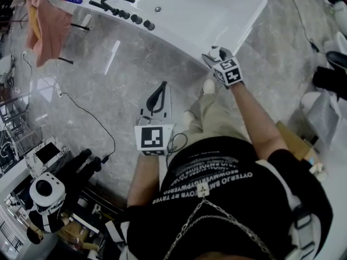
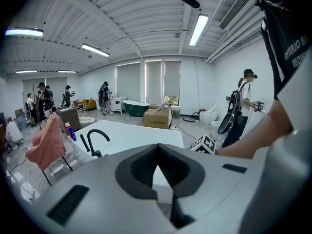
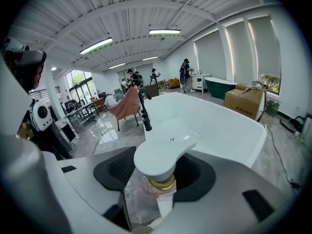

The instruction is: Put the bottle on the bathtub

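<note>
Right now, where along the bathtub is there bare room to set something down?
The rim is bare between the black knobs and the pump bottle, which stands between the open jaws of the right gripper. The basin is bare too. Crowded: the faucet end.

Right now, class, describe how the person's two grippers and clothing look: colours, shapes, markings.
The left gripper and right gripper are grey shells with black ribbed pads; each carries a cube of black-and-white square markers. Clothing: a black short-sleeved T-shirt with white lettering.
</note>
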Demonstrator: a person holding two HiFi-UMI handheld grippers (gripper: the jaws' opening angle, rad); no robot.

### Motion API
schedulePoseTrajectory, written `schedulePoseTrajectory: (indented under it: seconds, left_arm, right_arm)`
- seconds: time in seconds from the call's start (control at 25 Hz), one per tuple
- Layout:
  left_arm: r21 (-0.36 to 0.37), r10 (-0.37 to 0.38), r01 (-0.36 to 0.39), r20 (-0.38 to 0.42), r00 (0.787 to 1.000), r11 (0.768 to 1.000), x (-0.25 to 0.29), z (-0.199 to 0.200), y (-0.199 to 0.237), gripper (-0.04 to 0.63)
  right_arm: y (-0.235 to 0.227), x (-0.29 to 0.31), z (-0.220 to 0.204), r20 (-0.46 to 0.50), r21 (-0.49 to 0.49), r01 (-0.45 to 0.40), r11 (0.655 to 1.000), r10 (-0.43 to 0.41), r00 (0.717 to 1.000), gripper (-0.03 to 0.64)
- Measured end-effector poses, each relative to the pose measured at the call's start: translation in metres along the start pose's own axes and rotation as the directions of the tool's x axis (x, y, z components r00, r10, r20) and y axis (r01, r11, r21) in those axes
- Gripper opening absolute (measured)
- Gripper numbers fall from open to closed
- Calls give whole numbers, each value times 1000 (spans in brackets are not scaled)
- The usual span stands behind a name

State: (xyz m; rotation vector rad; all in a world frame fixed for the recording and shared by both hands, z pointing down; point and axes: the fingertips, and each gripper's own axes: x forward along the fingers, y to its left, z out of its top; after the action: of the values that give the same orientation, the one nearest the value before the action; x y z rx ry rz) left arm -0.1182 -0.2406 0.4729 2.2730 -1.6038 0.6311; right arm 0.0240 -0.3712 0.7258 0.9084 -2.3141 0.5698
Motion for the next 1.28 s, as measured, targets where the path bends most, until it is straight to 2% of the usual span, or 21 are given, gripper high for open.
schedulePoseTrajectory:
  seconds: [0.16, 0.28, 0.56, 0.72, 0.92, 1.28]
  left_arm:
    - [-4, -4, 4, -3, 1000, 1000, 3, -3, -1, -3]
    - [1, -3, 3, -6, 1000, 1000, 1, -6, 1, -3]
    - [5, 3, -3, -4, 1000, 1000, -1, -3, 5, -3]
    - [7, 5, -5, -4, 1000, 1000, -1, -3, 6, -3]
    - [12, 8, -8, -10, 1000, 1000, -3, -5, 8, -3]
    - [25, 2, -2, -3, 1000, 1000, -6, -2, 10, -3]
  right_arm:
    - [-3, 2, 0, -6, 10, 16, 1000, -16, 1000, 217]
    - [-3, 3, 0, 8, 60, 20, 998, -21, 1000, 213]
    - [-7, 0, 5, 136, 214, -29, 977, -1, 991, 212]
    - [-8, 0, 4, 180, 192, -23, 981, -12, 984, 213]
    - [-11, -3, 5, 222, 250, -48, 967, -9, 975, 215]
    - [-14, -3, -7, 138, 186, 14, 982, -40, 990, 218]
